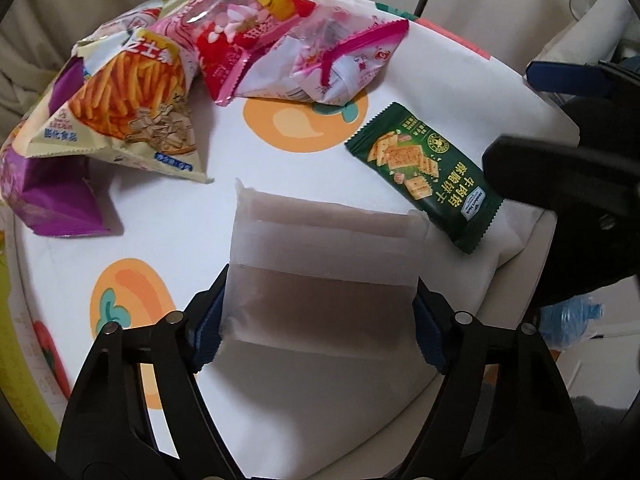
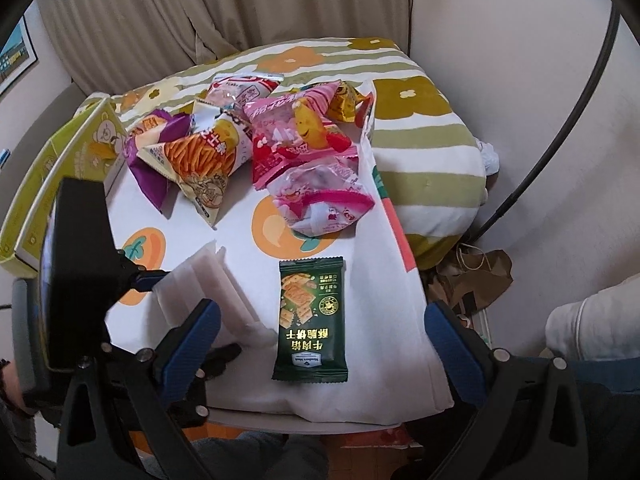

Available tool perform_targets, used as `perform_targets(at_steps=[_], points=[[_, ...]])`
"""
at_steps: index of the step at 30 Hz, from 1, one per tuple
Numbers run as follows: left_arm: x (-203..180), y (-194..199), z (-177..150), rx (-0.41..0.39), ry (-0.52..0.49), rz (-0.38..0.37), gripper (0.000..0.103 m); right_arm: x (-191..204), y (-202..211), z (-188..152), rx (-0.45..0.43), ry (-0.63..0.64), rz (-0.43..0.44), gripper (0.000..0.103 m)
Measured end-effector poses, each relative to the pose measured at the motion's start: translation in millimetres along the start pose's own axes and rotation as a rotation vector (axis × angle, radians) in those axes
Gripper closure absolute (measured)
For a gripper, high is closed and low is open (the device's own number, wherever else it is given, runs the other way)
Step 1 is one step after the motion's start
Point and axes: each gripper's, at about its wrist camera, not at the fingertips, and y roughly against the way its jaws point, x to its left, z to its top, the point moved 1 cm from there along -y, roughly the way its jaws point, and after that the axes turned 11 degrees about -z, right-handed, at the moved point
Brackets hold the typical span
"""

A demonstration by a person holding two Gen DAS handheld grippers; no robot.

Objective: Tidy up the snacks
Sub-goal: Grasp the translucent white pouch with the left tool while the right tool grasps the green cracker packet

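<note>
My left gripper (image 1: 320, 320) is shut on a translucent white plastic container (image 1: 324, 256), holding it by its two sides over the table; it also shows in the right wrist view (image 2: 208, 284). A dark green cracker packet (image 1: 424, 172) lies flat to its right, also in the right wrist view (image 2: 312, 316). My right gripper (image 2: 324, 344) is open, its fingers either side of the green packet's near end and above it. A pile of snack bags lies behind: a fries bag (image 1: 132, 108), a purple bag (image 1: 52, 196), pink bags (image 1: 240, 36).
The table wears a white cloth with orange fruit prints (image 1: 160, 208). A yellow-green cardboard box (image 2: 52, 184) stands at the table's left. A striped flowered cushion (image 2: 424, 148) lies behind the table. A brown paper bag (image 2: 480, 276) lies on the floor at right.
</note>
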Motion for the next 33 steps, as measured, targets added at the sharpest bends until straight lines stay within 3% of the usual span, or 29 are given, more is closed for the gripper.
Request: perform_targets(at_steps=[11, 21, 24, 27, 31, 33], points=[[54, 28, -26, 0.002, 0.04, 0.066, 0.028, 31, -19, -7, 0.035, 0.095, -0.006, 0.027], [87, 52, -45, -0.008, 0.091, 0.1, 0.028, 43, -51, -8, 0.077, 0.164, -0.087, 0.03], [80, 56, -46, -0.016, 0.102, 0.107, 0.028, 51, -60, -10, 0.102, 0.215, -0.111, 0.037], [82, 58, -39, -0.027, 0.111, 0.114, 0.028, 49, -63, -9, 0.11, 0.187, -0.086, 0.039], [79, 66, -39, -0.039, 0.127, 0.123, 0.028, 47, -64, -10, 0.118, 0.171, -0.017, 0.059], [80, 66, -34, -0.045, 0.138, 0.128, 0.029, 47, -63, -8, 0.118, 0.173, -0.017, 0.061]])
